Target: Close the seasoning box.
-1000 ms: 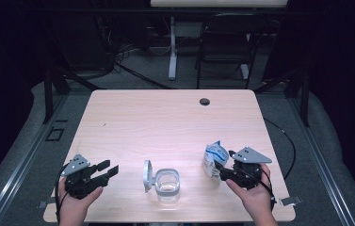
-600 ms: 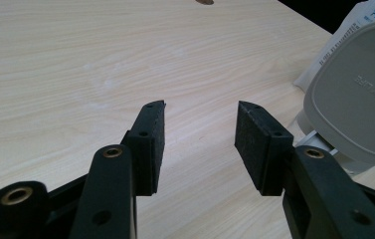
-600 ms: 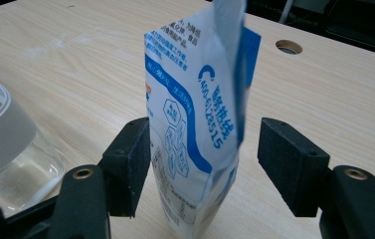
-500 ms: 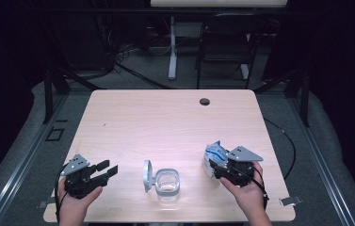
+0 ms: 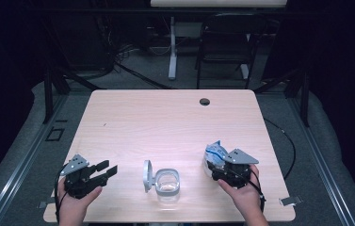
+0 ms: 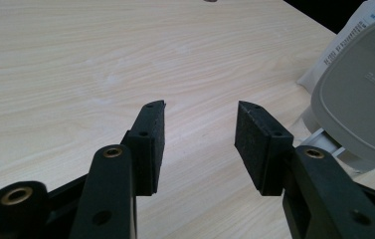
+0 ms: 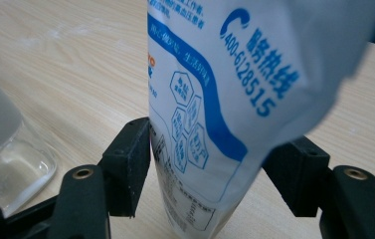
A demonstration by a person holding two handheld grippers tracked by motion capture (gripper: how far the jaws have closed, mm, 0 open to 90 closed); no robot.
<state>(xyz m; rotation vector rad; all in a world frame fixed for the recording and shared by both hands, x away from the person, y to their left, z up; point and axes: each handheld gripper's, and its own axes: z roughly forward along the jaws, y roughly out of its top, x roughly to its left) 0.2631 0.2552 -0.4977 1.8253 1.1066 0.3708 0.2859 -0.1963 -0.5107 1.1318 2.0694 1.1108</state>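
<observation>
Table layout near the person's edge
Container (image 5: 168,182) is sitting at six o'clock on the table (image 5: 165,122); pouch (image 5: 214,154) is standing at four, a hole (image 5: 205,101) lying at one.

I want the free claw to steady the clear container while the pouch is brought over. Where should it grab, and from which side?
Grip the clear container across its transparent body, coming from its right or near side. Its grey lid stands open on the left edge, facing the left claw, so that side is blocked. The walls look low and smooth, so a grip low on the body seems safest.
</observation>
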